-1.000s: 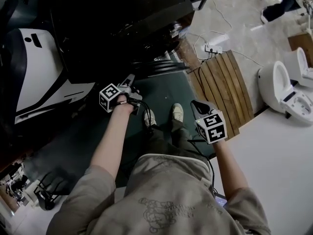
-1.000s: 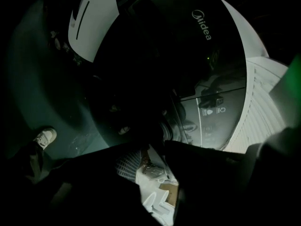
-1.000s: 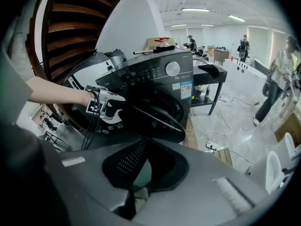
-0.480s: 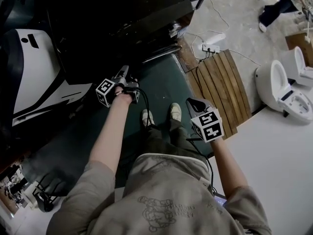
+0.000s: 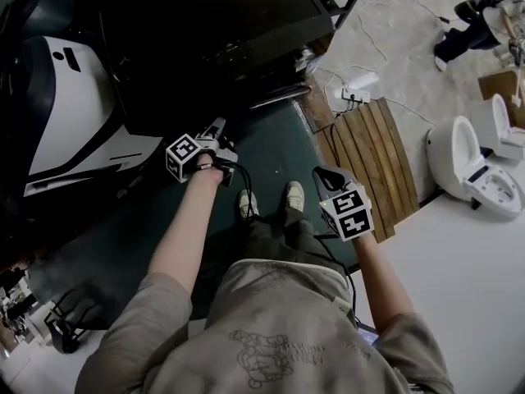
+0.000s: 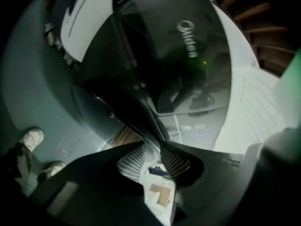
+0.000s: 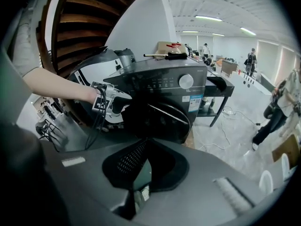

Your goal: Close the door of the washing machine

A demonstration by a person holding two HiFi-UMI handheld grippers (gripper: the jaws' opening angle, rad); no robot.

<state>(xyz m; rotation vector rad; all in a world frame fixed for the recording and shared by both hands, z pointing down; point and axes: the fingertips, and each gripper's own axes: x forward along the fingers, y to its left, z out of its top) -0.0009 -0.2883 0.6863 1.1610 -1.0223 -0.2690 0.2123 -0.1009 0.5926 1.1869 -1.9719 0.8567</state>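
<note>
The dark washing machine (image 5: 205, 31) stands in front of me; in the right gripper view its body (image 7: 160, 84) shows a knob and a round door (image 7: 162, 121) lying nearly against the front. My left gripper (image 5: 220, 127) is at the door's left rim. In the left gripper view the dark glass door (image 6: 155, 65) fills the frame, and its edge runs down between the jaws of the left gripper (image 6: 151, 157), which are shut on it. My right gripper (image 5: 326, 175) hangs apart by my right leg; its tips (image 7: 148, 161) meet with nothing between them.
A white appliance (image 5: 66, 113) stands left of the machine. I stand on a green mat (image 5: 271, 162). A slatted wooden board (image 5: 369, 154), a power strip with cables (image 5: 357, 95) and white toilets (image 5: 467, 162) lie to the right. A person (image 7: 277, 107) walks at far right.
My left gripper stays on the door's rim and has shifted only slightly against the machine's front. The right gripper has hardly moved. The head view has drifted a little.
</note>
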